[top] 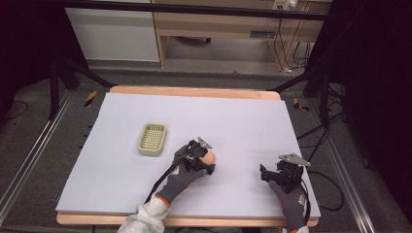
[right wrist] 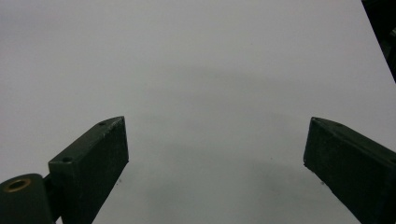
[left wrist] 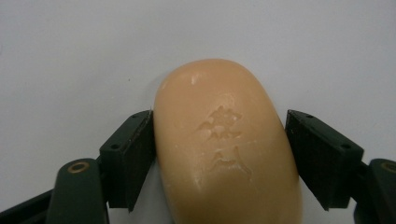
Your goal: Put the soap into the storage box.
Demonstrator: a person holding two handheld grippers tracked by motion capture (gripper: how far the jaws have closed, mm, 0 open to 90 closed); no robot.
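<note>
Even, soft overhead light brightens the pale worktop (top: 243, 121) while its surroundings stay dark; close views are slightly soft, with faint shadows.

Soap bar (left wrist: 224, 144): waxy, smooth, faint sheen, embossed characters, small scuffs. Left gripper (left wrist: 219, 154): matt black plastic jaws with brass-coloured inserts. Right gripper (right wrist: 215, 168): same matt black plastic, lightly dusty. Table cover (top: 243, 121): pale, matt, smooth sheet, paper-like. Table edge (top: 194, 91): bare light wood. Soap dish (top: 152, 139): dull pale-green plastic, slotted. Gloves (top: 182, 182): grey knit cloth.
</note>
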